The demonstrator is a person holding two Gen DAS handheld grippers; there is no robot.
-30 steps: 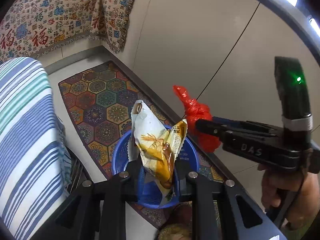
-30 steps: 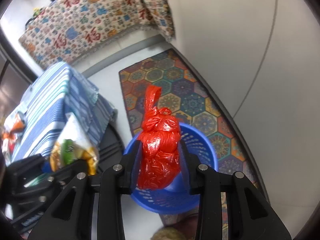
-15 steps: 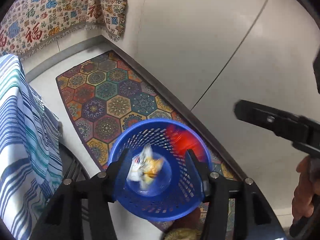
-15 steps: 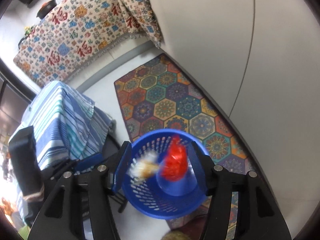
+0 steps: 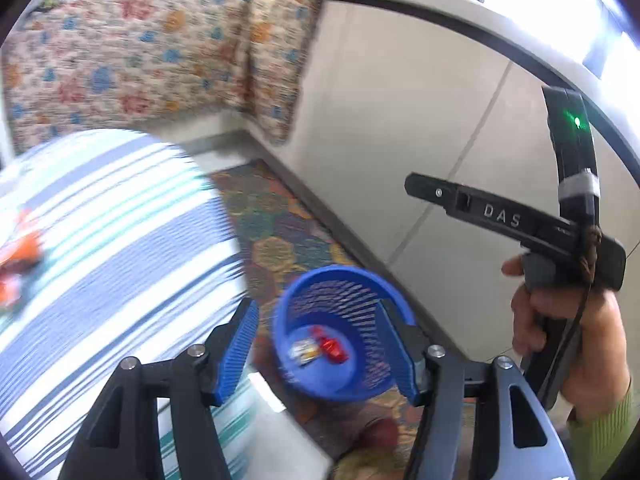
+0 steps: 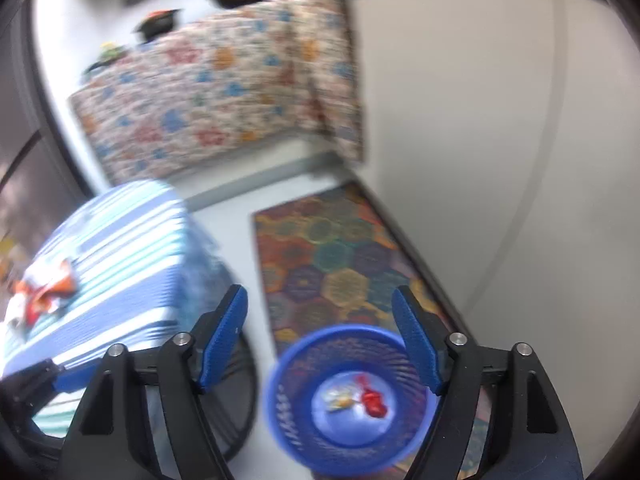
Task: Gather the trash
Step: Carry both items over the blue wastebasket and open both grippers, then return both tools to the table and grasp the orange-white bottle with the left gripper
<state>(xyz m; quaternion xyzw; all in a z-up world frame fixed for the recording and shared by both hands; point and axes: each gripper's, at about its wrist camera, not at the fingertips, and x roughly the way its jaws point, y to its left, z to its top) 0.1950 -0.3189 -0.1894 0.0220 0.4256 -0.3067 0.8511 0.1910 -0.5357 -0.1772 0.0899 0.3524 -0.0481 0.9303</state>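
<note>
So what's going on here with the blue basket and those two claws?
A person is collecting trash with a handheld claw in each hand. A red knotted bag and a yellow snack wrapper lie at the bottom of the blue basket on the patterned rug. The left claw and right claw are both empty, jaws opening. More orange wrappers sit on the striped cloth.

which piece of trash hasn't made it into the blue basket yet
The orange and white wrapper lying on the striped tablecloth. The red bag and yellow snack packet already sit at the bottom of the blue basket.
</note>
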